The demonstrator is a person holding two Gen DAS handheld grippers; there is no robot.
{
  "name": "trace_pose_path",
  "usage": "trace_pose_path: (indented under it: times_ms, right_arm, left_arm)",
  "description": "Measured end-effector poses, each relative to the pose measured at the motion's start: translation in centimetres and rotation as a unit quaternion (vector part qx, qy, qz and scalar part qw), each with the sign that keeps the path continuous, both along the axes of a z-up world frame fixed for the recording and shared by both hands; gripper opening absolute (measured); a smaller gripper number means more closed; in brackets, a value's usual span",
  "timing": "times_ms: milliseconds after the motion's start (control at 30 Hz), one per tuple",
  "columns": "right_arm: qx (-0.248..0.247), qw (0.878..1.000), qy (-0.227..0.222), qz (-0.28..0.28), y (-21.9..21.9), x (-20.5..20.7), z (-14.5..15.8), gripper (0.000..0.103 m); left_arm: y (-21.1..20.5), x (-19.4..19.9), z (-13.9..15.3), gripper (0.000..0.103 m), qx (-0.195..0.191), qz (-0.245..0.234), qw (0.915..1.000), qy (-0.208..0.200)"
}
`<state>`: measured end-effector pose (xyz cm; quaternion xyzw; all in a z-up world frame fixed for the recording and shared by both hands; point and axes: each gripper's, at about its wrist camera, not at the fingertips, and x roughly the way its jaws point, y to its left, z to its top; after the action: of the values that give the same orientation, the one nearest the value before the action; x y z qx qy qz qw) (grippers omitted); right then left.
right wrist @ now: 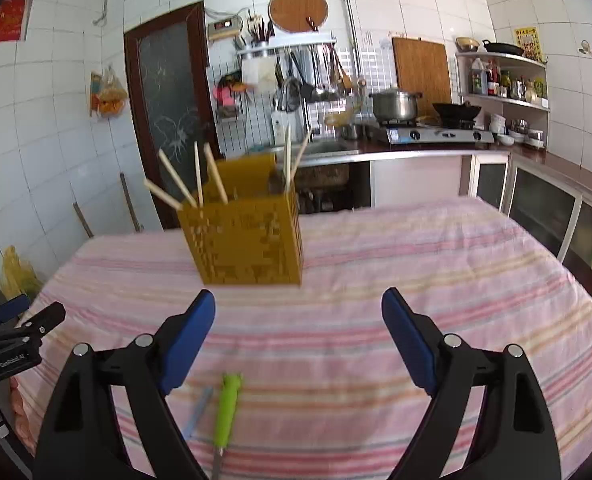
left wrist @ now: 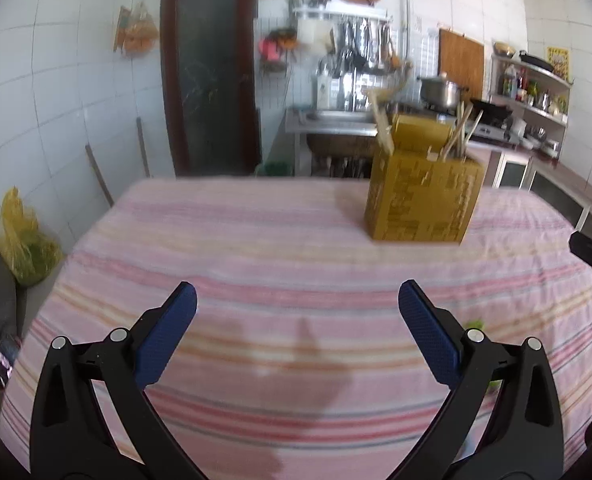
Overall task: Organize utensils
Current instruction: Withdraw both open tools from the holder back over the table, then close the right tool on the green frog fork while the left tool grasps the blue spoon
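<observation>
A yellow perforated utensil holder (right wrist: 244,236) stands on the striped tablecloth with several wooden chopsticks (right wrist: 176,186) sticking out of it; in the left wrist view the holder (left wrist: 422,196) sits at the far right. My right gripper (right wrist: 298,320) is open over the cloth, nearer than the holder, with nothing between its fingers. Below it lie a green-handled knife (right wrist: 227,404) and a thin blue-grey utensil (right wrist: 197,412). My left gripper (left wrist: 296,308) is open wide over bare cloth, and it also shows at the left edge of the right wrist view (right wrist: 20,320).
The table (left wrist: 256,240) has a pink striped cloth. Behind it are a dark door (right wrist: 168,112), a sink counter, a stove with a steel pot (right wrist: 394,104) and wok, hanging tools and a shelf of bottles. A yellow bag (left wrist: 22,236) sits on the floor at left.
</observation>
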<state>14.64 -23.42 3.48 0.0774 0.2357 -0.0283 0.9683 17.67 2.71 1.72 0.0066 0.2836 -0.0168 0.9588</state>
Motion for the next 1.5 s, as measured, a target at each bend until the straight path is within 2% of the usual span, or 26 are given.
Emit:
trace_pose_path:
  times_ms: [200, 367, 500, 833, 933, 1000, 1033, 1067, 1133, 1300, 1500]
  right_arm:
    - [0.004, 0.999, 0.037, -0.004, 1.1, 0.1, -3.1, 0.084]
    - [-0.006, 0.997, 0.07, -0.002, 2.4, 0.8, -4.9, 0.084]
    - [-0.017, 0.995, 0.1, 0.003, 3.3, 1.6, -6.0, 0.084]
    - [-0.041, 0.984, 0.17, 0.029, 6.2, 3.3, -7.6, 0.082]
    - [-0.053, 0.978, 0.197, 0.037, 6.9, 4.0, -8.5, 0.065]
    - [-0.059, 0.977, 0.2, 0.036, 7.1, 4.2, -8.5, 0.064]
    - [-0.058, 0.977, 0.2, 0.043, 7.3, 4.2, -8.4, 0.055]
    - [-0.057, 0.977, 0.2, 0.046, 7.3, 4.2, -8.3, 0.042]
    - [-0.056, 0.977, 0.2, 0.048, 7.2, 4.1, -8.1, 0.022]
    - [-0.039, 0.978, 0.198, 0.052, 5.4, 3.4, -7.8, 0.019]
    - [-0.032, 0.979, 0.199, 0.019, 0.8, 2.5, -7.8, 0.019]
  left_arm:
    - [0.8, 0.7, -3.5, 0.098, 0.01, 0.006, 0.9992, 0.038]
    - [0.7, 1.8, -5.2, 0.098, 0.021, 0.009, 0.9979, 0.06]
    - [0.4, 2.5, -6.2, 0.098, 0.024, 0.008, 0.9965, 0.079]
    - [0.9, 3.1, -6.9, 0.098, 0.0, 0.013, 0.9938, 0.11]
    - [0.5, 3.1, -7.1, 0.098, 0.004, 0.013, 0.9933, 0.115]
    - [0.1, 3.1, -7.2, 0.098, 0.006, 0.011, 0.9928, 0.119]
    - [-0.3, 3.2, -7.1, 0.098, 0.006, 0.008, 0.9924, 0.123]
    - [-0.5, 3.1, -7.1, 0.098, 0.006, 0.006, 0.9923, 0.124]
    - [-1.3, 3.0, -6.9, 0.098, 0.007, 0.001, 0.9924, 0.123]
    - [-3.9, 2.6, -6.5, 0.098, -0.004, -0.02, 0.9912, 0.13]
    - [-7.7, 2.2, -6.3, 0.097, 0.003, -0.052, 0.99, 0.131]
